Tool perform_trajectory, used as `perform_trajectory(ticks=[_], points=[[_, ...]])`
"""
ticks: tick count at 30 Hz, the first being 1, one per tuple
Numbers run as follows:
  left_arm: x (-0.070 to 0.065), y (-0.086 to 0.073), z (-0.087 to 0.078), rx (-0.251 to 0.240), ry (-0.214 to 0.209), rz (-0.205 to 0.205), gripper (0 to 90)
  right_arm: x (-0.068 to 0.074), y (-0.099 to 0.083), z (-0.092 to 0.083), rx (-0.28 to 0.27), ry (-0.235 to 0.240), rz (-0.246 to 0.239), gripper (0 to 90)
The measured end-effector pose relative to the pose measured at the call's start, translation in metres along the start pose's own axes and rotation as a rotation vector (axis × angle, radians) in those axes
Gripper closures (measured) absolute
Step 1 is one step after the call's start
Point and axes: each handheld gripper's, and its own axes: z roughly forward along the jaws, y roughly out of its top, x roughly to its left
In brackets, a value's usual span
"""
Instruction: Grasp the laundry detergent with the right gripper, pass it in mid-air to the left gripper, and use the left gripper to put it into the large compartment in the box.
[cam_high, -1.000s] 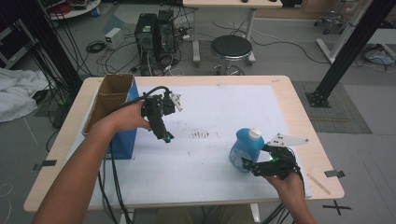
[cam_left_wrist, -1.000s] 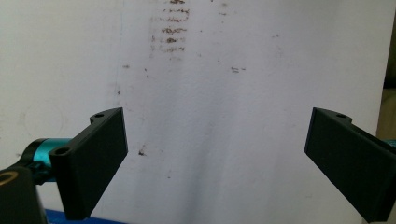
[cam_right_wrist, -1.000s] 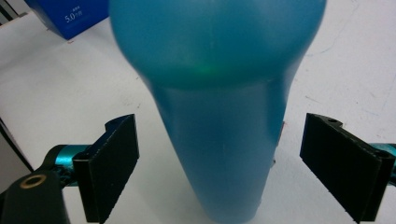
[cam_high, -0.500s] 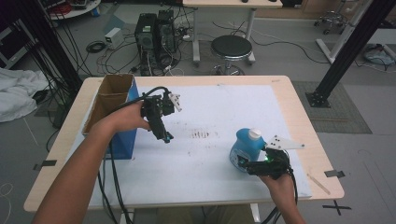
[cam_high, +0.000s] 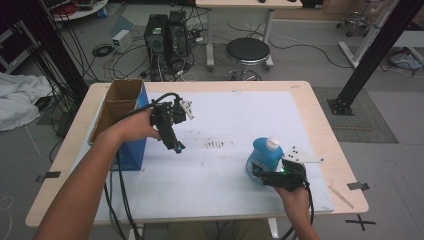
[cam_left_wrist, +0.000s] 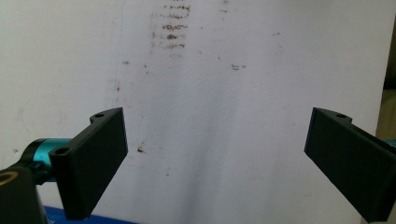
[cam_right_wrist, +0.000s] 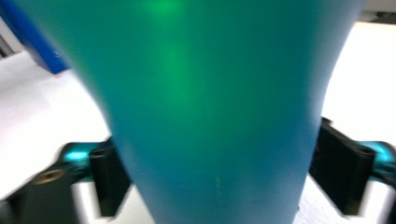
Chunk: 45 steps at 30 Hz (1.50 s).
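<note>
A blue detergent bottle with a white cap stands upright on the white mat at the table's right front. My right gripper reaches in from the front edge, and its jaws sit on either side of the bottle's base. In the right gripper view the bottle is very close and blurred, with the right gripper open at full width around it. My left gripper hangs above the mat's left middle, pointing down. In its own view the left gripper is open with nothing between its jaws.
An open cardboard box with a blue side stands at the table's left, close to my left hand. The white mat carries dark smudges near its middle. Behind the table are a stool, a computer tower and cables.
My right gripper has slid forward and left, so the bottle's base now sits between its jaws. The bottle has stayed in place. The left gripper has barely moved.
</note>
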Motion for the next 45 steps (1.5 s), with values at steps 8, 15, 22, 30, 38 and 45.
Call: perform_trajectory(ticks=[8,15,22,30,38,45], points=[[0.0004,-0.001,-0.0002,0.001,0.0,0.002,5.9,0.0001,-0.0017,0.0009,-0.006,-0.008,0.006,19.1],[0.0005,-0.0014,-0.0004,0.002,0.001,0.0,6.0,-0.0002,-0.0028,-0.0004,-0.022,-0.002,0.004,26.6],[0.0003,-0.001,-0.0001,0.001,0.0,-0.002,5.9,0.0009,-0.0032,-0.0001,-0.025,-0.001,-0.015,31.0],[0.0003,-0.001,0.0003,0.003,-0.002,-0.004,5.9,0.0023,-0.0034,-0.0007,-0.038,-0.009,-0.03,37.9],[0.0008,-0.0014,0.0017,0.002,-0.003,-0.005,6.0,0.0049,-0.0041,-0.0016,-0.052,-0.027,-0.061,43.5],[0.001,-0.0019,0.0018,0.004,0.0,-0.005,5.9,0.007,-0.0028,-0.0026,-0.046,-0.043,-0.084,45.3]])
